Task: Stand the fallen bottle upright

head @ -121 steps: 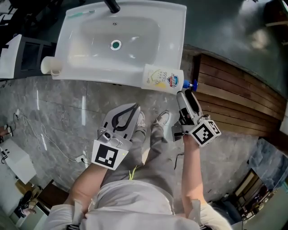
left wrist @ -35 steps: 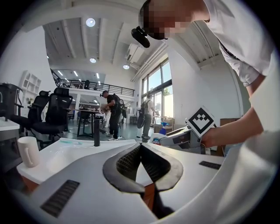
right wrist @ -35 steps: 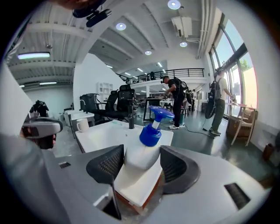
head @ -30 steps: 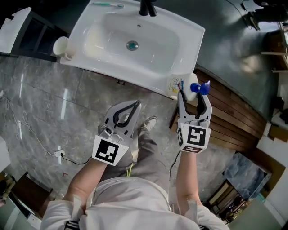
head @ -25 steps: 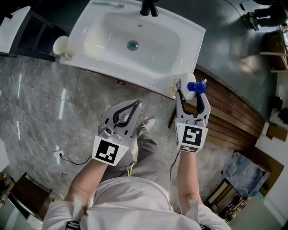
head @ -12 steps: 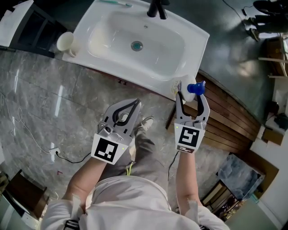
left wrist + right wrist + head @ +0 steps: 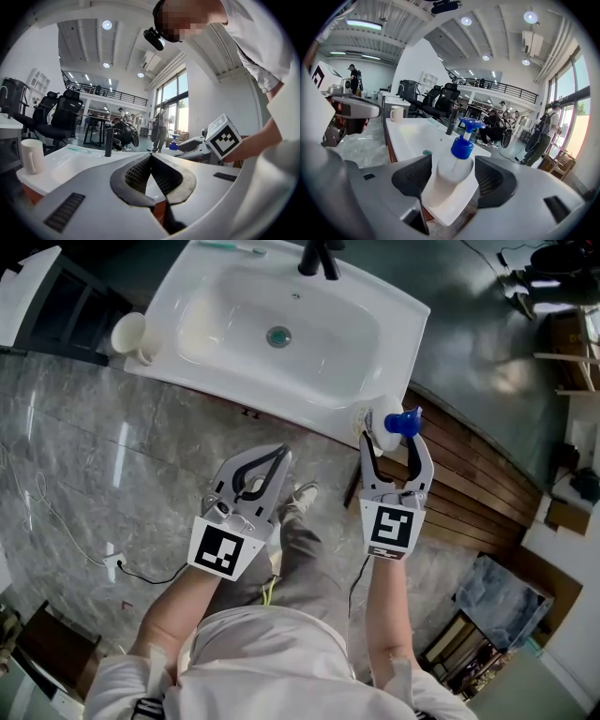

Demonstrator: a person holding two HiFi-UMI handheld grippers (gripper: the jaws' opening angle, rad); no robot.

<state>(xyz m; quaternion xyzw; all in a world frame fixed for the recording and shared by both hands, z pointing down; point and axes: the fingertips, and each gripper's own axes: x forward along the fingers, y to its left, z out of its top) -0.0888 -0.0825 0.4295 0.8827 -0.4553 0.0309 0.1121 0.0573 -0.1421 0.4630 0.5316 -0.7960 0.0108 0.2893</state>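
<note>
Glossy white sink [image 7: 398, 341], smooth plastic bottle [image 7: 450, 174], polished grey stone floor [image 7: 112, 456], matt brown wooden decking [image 7: 478, 493].

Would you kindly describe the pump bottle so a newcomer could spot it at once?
Find the white washbasin; the pump bottle stands upright on its near right corner, between the jaws of the right hand-held gripper. Its blue pump head sets it apart from the cream mug at the left corner and the black tap.

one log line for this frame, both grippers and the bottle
bottle: upright on sink corner | right gripper: open, jaws either side of bottle | left gripper: shut, empty
</note>
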